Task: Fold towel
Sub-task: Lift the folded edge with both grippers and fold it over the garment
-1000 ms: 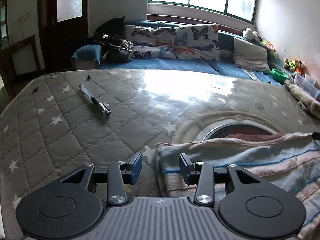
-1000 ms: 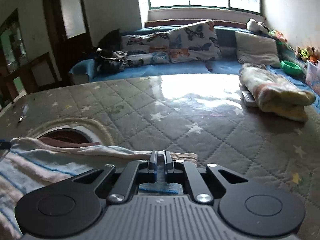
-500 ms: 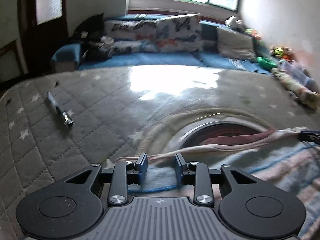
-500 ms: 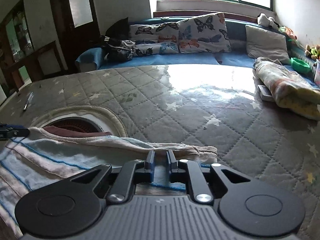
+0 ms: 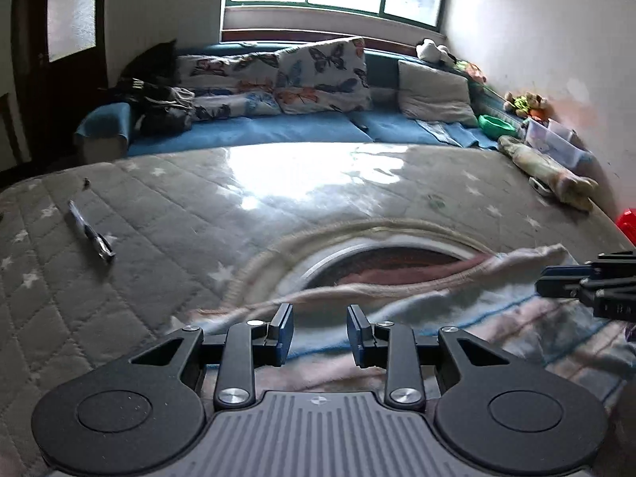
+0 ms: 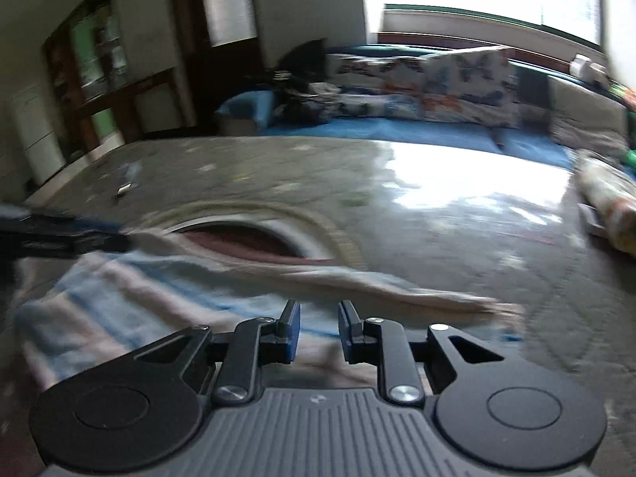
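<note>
A striped towel in pale blue, pink and white lies spread on the quilted grey mattress, its far edge over a round dark-red patch with a cream rim. My left gripper hovers over the towel's near left part, its jaws apart and not pressing the cloth. My right gripper is above the towel near its right end. Its jaws are opening and the cloth shows below the gap, not pinched. Each gripper shows in the other's view: the right gripper at the right edge, the left gripper at the left edge.
A pen lies on the mattress at the left. A rolled blanket rests at the far right, beside a plastic box and toys. Behind the mattress runs a blue sofa with butterfly cushions. A red object sits at the right edge.
My right gripper, shut on the towel's edge a second ago, has parted its jaws and swung left. My left gripper moved from the towel's left corner over the cloth, jaws narrower.
</note>
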Demonstrator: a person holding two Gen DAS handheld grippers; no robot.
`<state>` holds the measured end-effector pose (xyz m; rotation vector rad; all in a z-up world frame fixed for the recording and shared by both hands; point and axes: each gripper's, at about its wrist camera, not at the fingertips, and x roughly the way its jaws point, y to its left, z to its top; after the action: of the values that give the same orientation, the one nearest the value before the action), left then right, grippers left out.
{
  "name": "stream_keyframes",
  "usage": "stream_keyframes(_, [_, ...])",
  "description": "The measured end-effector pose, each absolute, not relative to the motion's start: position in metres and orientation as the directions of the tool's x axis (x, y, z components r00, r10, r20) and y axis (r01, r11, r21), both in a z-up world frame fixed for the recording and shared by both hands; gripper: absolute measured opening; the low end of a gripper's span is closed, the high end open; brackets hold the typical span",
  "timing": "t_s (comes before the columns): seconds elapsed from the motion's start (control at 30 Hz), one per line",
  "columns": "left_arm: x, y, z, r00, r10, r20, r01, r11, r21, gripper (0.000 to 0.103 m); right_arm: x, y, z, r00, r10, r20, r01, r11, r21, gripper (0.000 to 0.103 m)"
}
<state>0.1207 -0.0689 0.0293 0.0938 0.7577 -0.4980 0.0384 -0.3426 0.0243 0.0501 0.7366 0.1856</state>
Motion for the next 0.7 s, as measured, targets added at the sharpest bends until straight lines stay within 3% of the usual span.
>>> stream_keyframes(0.1, [0.125,-0.071,0.027,0.600,-0.412,-0.686,0.465,0.877,-0.121,0.032,0.034,-0.312,0.026,0.708,0.253,-0.659,-0.262,0.961,0.087,0.027])
stream_keyframes(0.3, [0.150,-0.090,0.019,0.536,-0.452,-0.713,0.489,0.855,-0.174,0.031,0.042,-0.253,0.027,0.659,0.362,-0.659,-0.438,0.897,0.054,0.027])
stream_keyframes(0.7, [0.158,-0.086,0.010,0.545,-0.441,-0.714,0.454,0.870,-0.191,0.029,-0.009,-0.218,0.015,0.535,0.421,-0.733,-0.601,0.799,0.020,0.029])
